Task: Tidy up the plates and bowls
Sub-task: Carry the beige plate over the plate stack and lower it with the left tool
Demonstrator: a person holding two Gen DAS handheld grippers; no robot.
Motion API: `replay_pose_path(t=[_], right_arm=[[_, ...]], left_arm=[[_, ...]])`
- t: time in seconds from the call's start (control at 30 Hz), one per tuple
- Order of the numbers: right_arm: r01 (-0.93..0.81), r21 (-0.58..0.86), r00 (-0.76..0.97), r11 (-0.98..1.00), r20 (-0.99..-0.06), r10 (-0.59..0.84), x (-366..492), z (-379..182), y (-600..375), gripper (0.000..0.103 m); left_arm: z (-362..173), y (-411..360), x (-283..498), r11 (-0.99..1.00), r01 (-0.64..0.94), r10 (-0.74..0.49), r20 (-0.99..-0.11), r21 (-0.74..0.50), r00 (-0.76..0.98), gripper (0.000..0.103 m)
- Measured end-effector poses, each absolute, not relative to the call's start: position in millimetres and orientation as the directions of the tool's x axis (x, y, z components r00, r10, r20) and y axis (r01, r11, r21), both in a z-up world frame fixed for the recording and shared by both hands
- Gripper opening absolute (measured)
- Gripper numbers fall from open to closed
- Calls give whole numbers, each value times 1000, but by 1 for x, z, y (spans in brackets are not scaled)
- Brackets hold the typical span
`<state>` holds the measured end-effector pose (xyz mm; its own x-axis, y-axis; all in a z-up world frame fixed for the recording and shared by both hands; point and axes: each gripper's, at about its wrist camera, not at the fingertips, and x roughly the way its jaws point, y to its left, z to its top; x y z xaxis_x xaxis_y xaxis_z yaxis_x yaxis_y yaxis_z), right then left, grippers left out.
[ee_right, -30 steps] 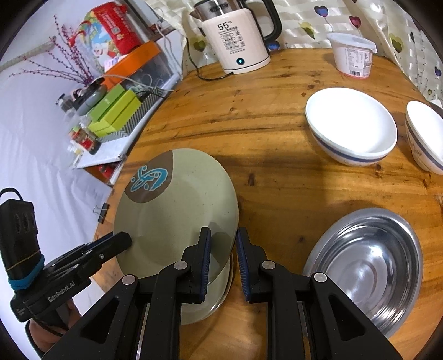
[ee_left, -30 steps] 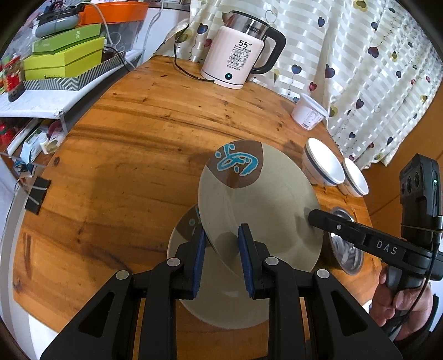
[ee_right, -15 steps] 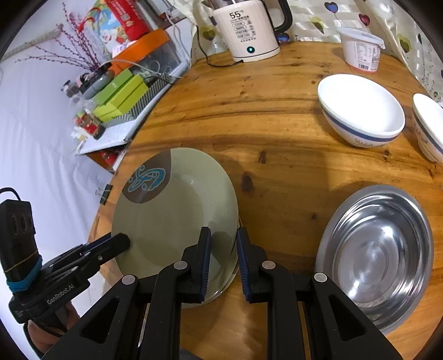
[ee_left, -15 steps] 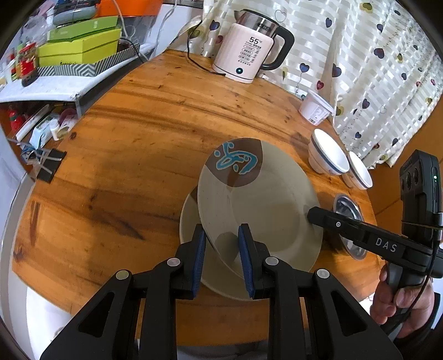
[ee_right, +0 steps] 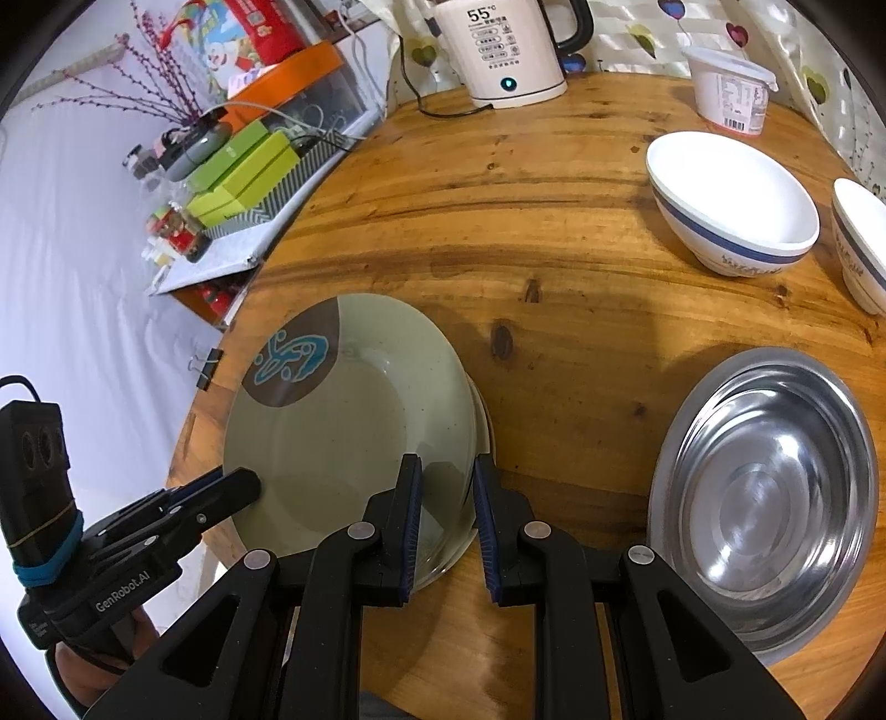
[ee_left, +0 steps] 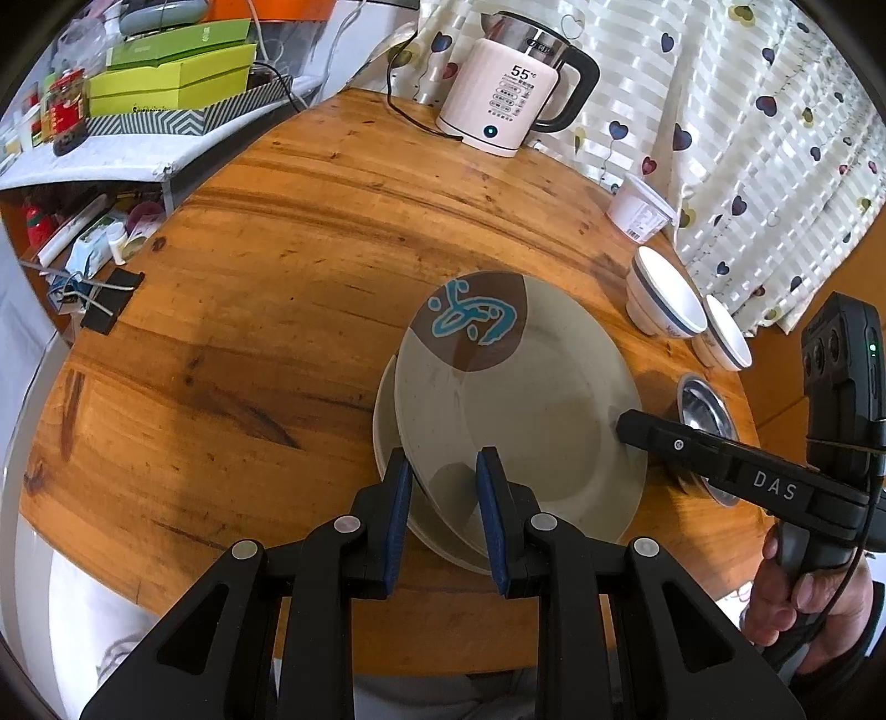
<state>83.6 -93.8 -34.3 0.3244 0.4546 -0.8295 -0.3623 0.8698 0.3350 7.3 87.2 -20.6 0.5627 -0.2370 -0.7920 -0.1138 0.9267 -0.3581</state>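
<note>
Two grippers, left gripper (ee_left: 443, 498) and right gripper (ee_right: 446, 509), each clamped on the upper green plate's (ee_left: 515, 410) rim, held tilted just above the lower plate (ee_left: 387, 437) on the bench (ee_left: 249, 310). Stacking step; next, level, lower, release.

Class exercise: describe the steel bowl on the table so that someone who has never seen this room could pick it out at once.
Start at the round wooden table with the white kettle at its far edge. Come to the near right, in front of the two white bowls. The steel bowl is the only shiny metal dish, wide, shallow and empty, right of the green plates.
</note>
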Motion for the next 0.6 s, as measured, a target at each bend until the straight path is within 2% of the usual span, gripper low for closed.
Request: replay_pose_path(t=[0.6], right_arm=[[-375,313,312,872,-844,437,83,-41,-87,18]], left_arm=[[-28,84,5,935,-130,-208,-808,-329,551,25]])
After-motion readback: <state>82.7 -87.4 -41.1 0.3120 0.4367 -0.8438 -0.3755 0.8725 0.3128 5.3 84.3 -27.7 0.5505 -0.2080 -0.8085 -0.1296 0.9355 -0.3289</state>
